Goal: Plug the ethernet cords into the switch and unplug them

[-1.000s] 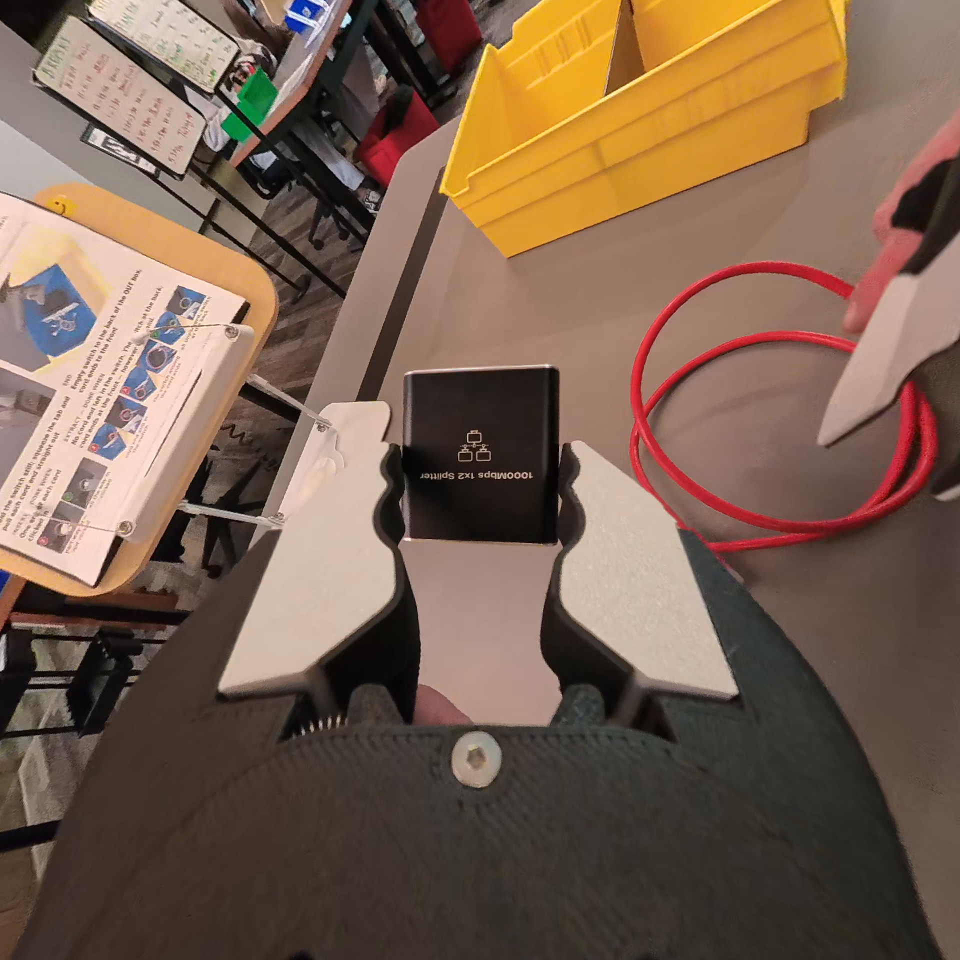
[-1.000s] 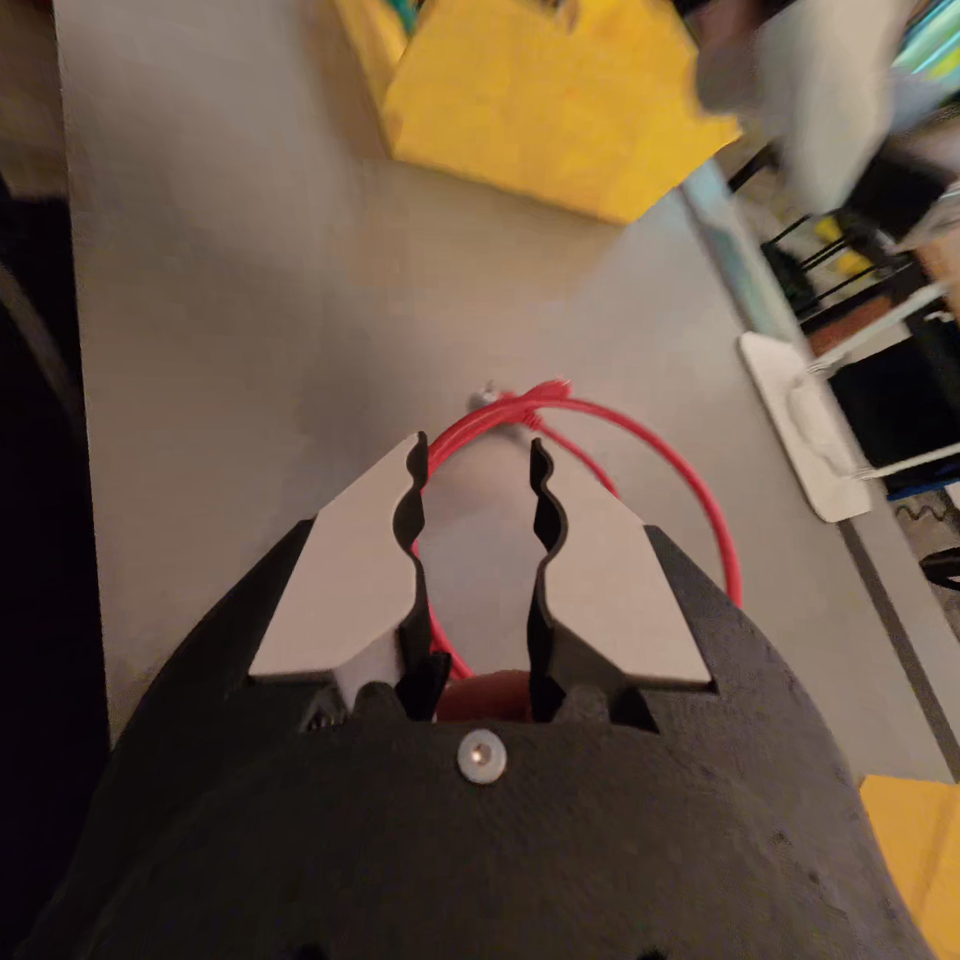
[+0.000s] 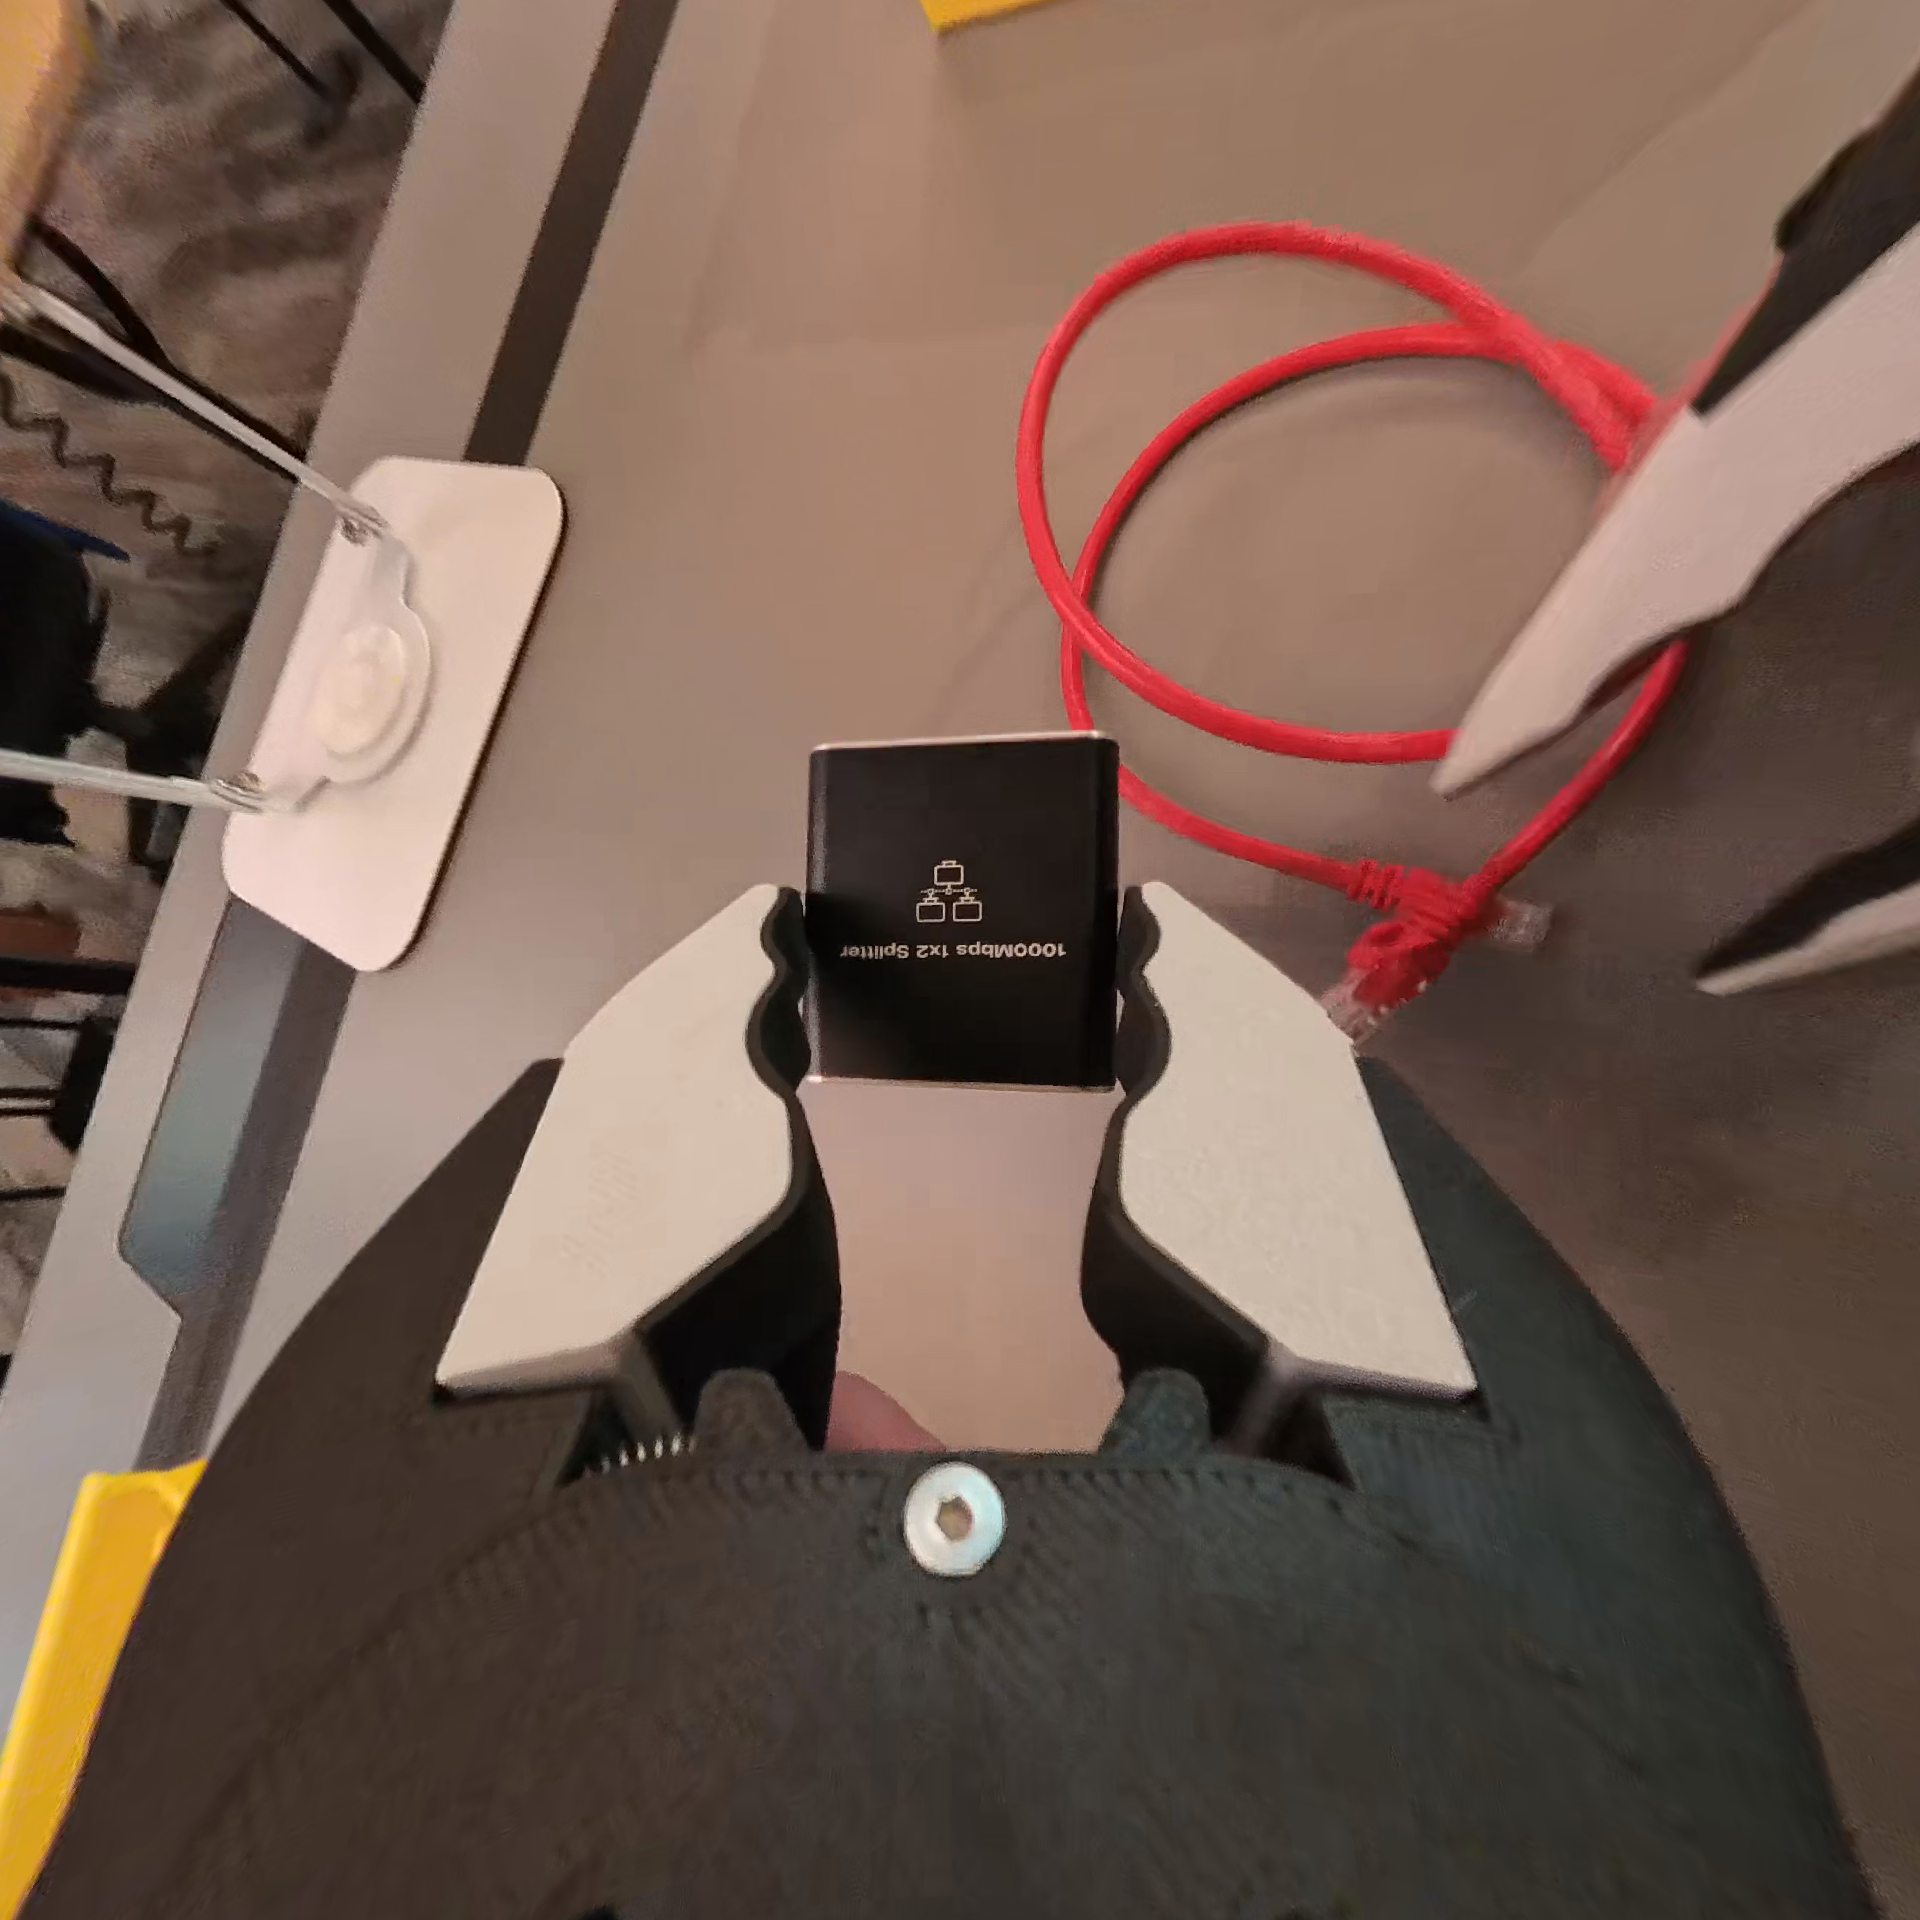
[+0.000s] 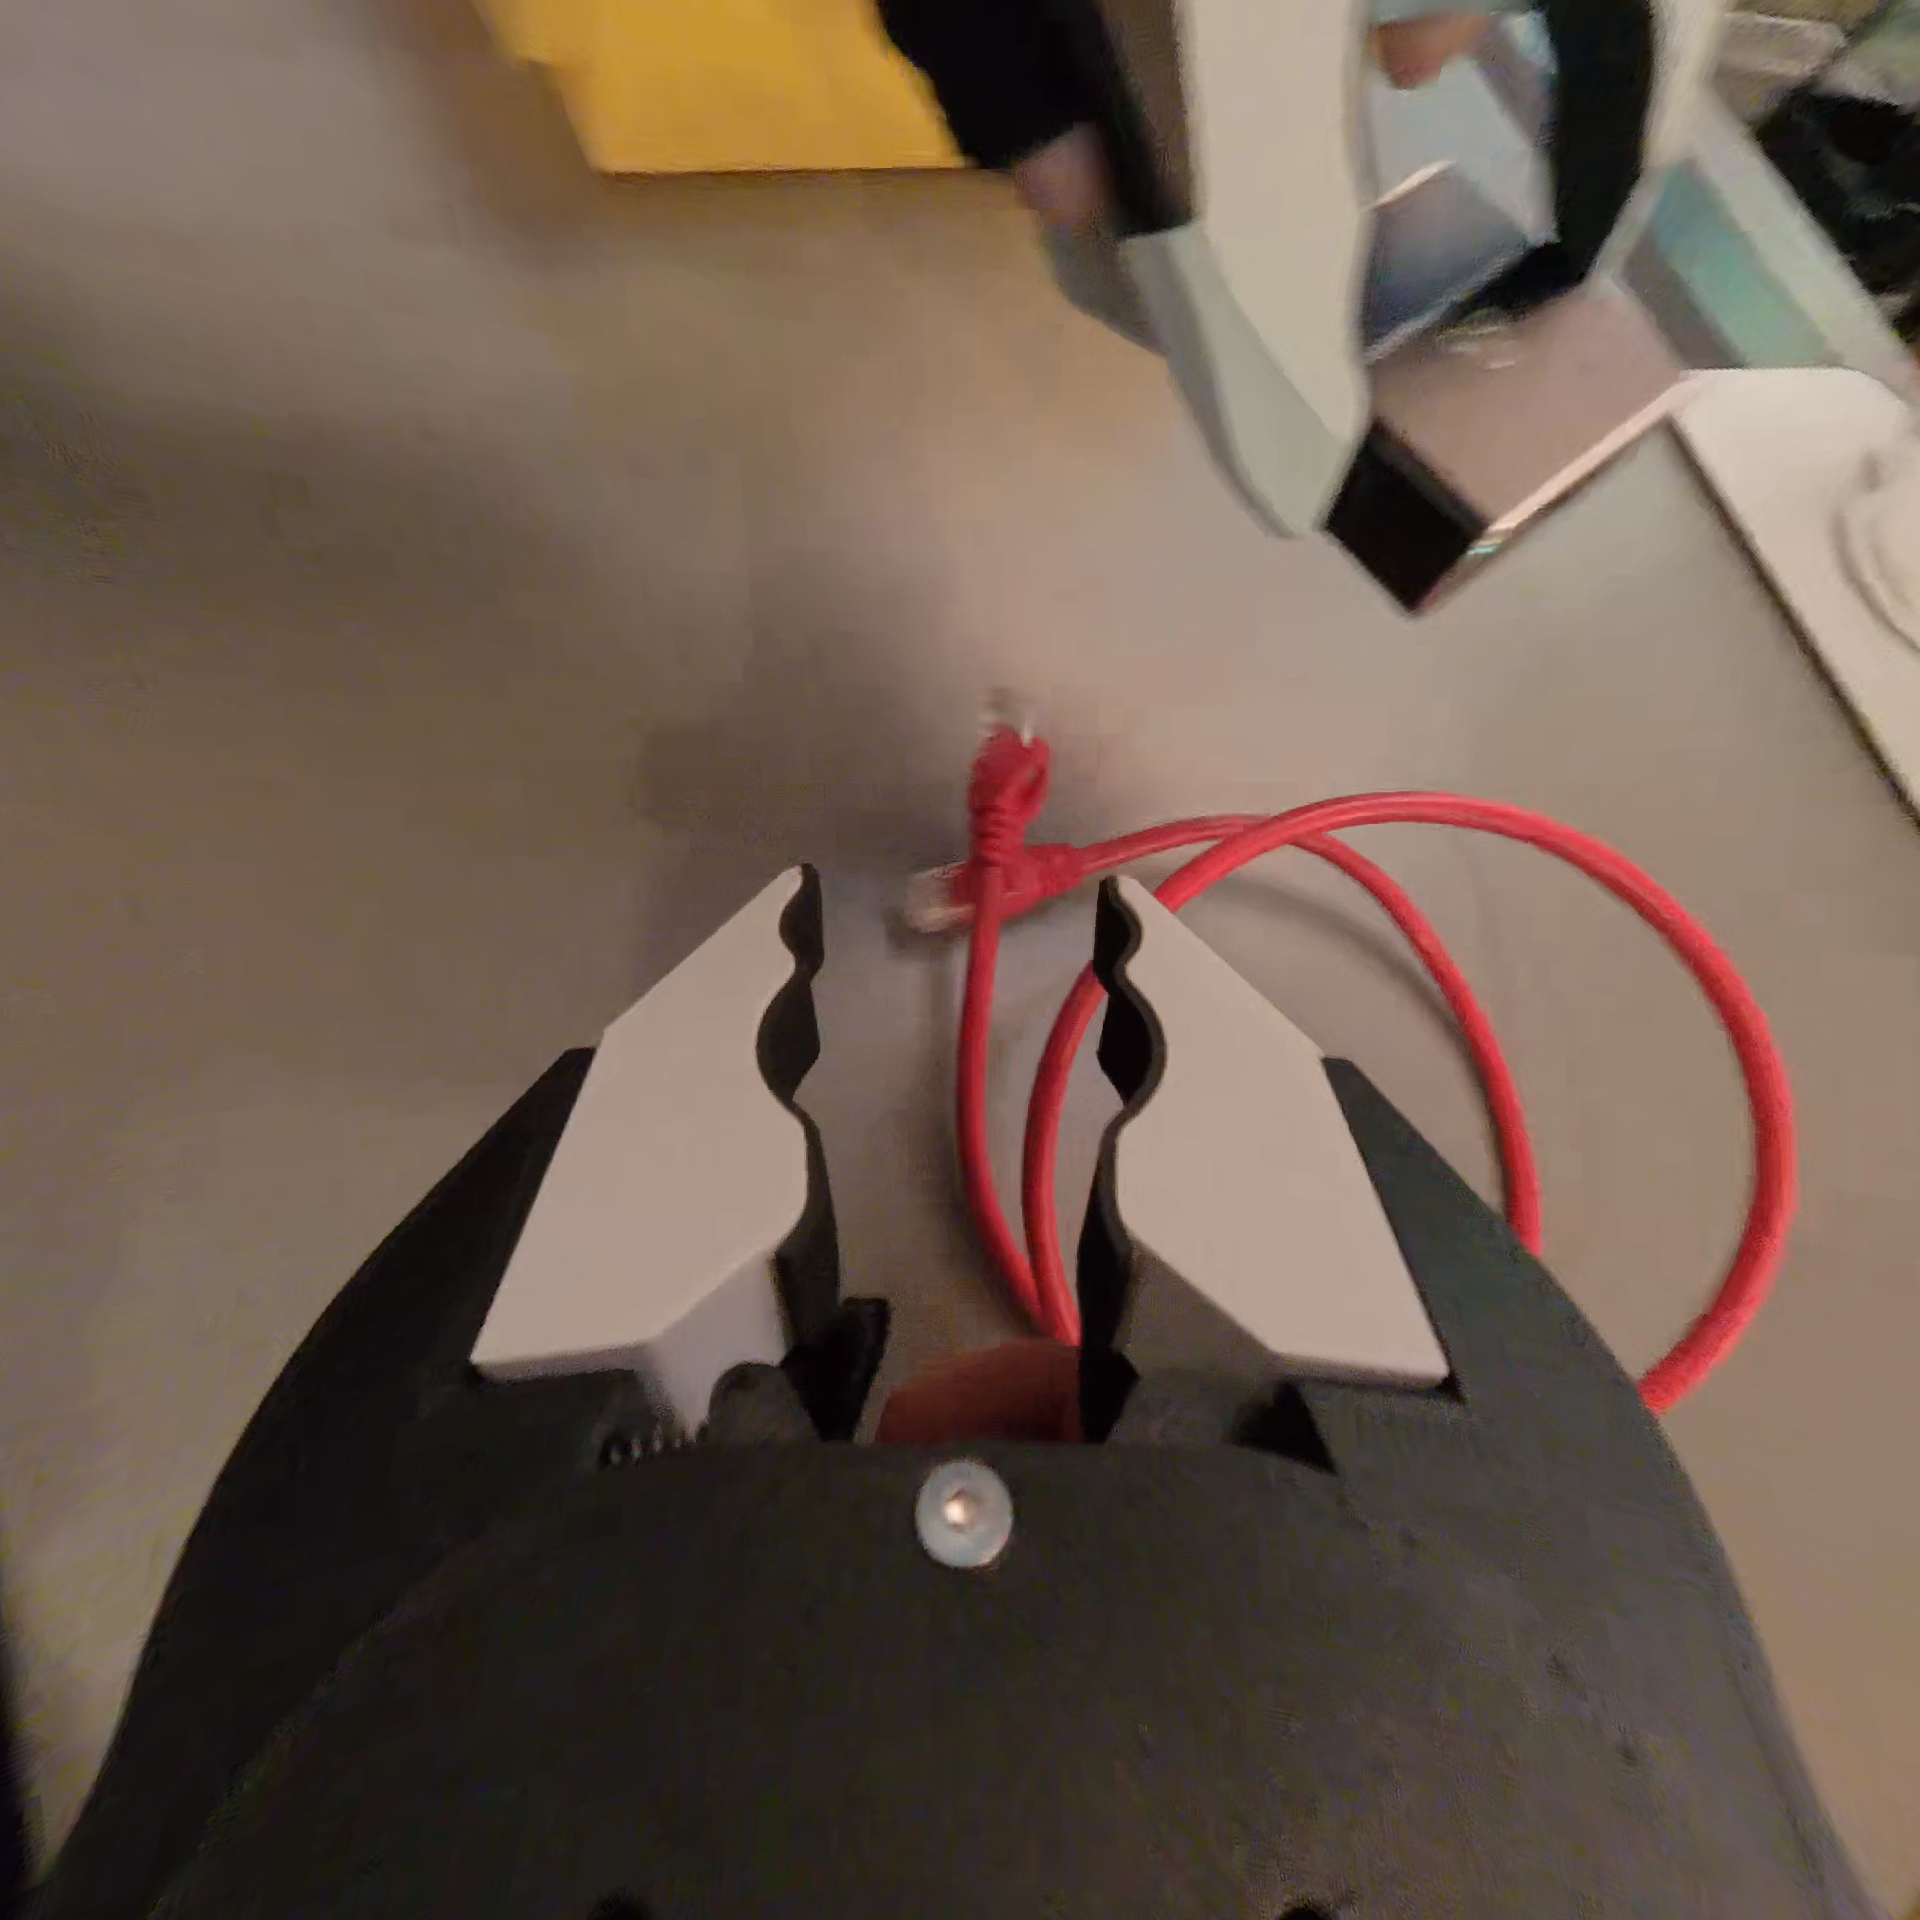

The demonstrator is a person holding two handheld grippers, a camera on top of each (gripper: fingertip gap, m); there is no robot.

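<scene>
The left tongs [image 3: 961, 940] clamped the black switch [image 3: 961, 914] by its sides above the grey surface [image 3: 831, 364]. The right tongs [image 4: 956, 904] gaped empty over the coiled red ethernet cord [image 4: 1455, 831] lying there.

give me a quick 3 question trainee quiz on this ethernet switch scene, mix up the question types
1. True or false: the left gripper is shut on the black switch.
2. Multiple choice: where is the red ethernet cord? A) plugged into the switch B) coiled loose on the table C) inside the yellow bin
3. Fill in: the right gripper is ____ and holds nothing.

Key:
1. True; its fingers press both sides of the switch.
2. B; both clear plugs lie free on the table.
3. Open; its tips hang near the cord's plugs.
</scene>
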